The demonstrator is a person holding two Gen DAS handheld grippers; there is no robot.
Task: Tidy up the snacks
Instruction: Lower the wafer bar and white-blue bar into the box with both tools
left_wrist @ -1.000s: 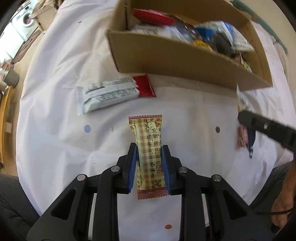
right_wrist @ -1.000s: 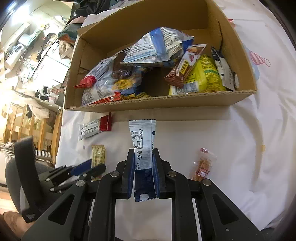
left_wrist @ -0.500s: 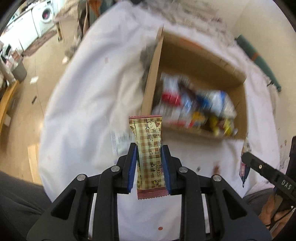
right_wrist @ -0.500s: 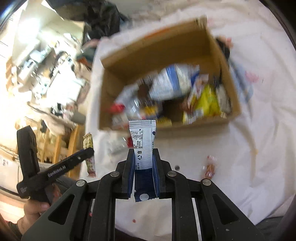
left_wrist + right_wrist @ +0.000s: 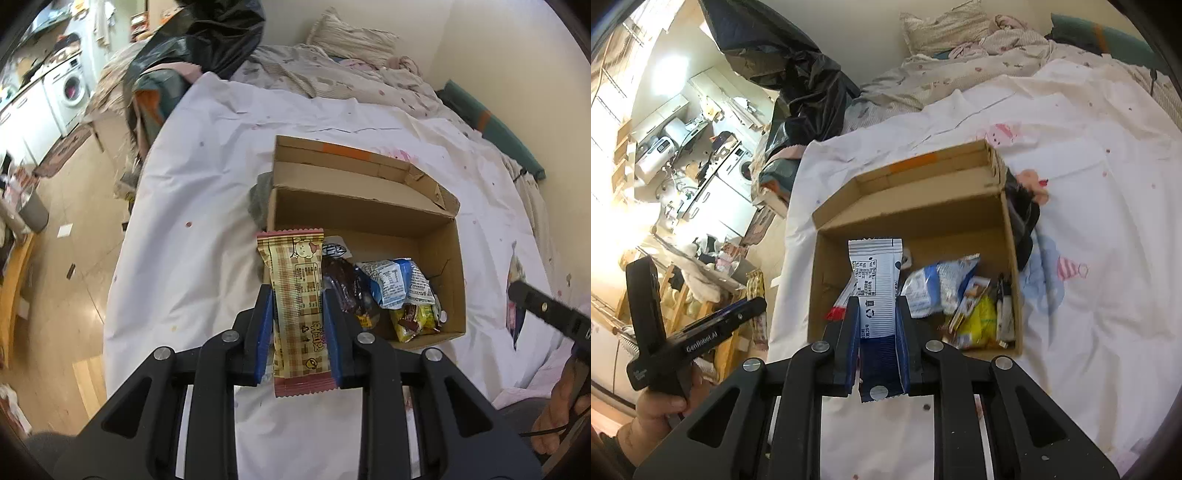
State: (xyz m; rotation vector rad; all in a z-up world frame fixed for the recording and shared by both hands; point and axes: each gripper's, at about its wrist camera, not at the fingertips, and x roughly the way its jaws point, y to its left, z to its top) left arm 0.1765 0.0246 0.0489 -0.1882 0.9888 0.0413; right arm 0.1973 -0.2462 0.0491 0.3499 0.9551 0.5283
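L hand-held gripper (image 5: pixel 298 325) clamps plaid bar (image 5: pixel 297 314), hiding box (image 5: pixel 456 266) corner; R (image 5: pixel 877 332) clamps white-blue pkt (image 5: pixel 874 269).

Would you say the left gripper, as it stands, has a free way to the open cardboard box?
Probably yes. The left gripper, shut on the plaid snack bar, hangs over the cardboard box, whose top is open; nothing lies between them, and the right gripper is off to the side.

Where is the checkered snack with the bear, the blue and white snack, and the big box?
checkered snack (image 5: pixel 297 295): left wrist view, middle of wrapper.
blue and white snack (image 5: pixel 874 280): right wrist view, printed white part.
cardboard box (image 5: pixel 923 206): right wrist view, inner back wall.
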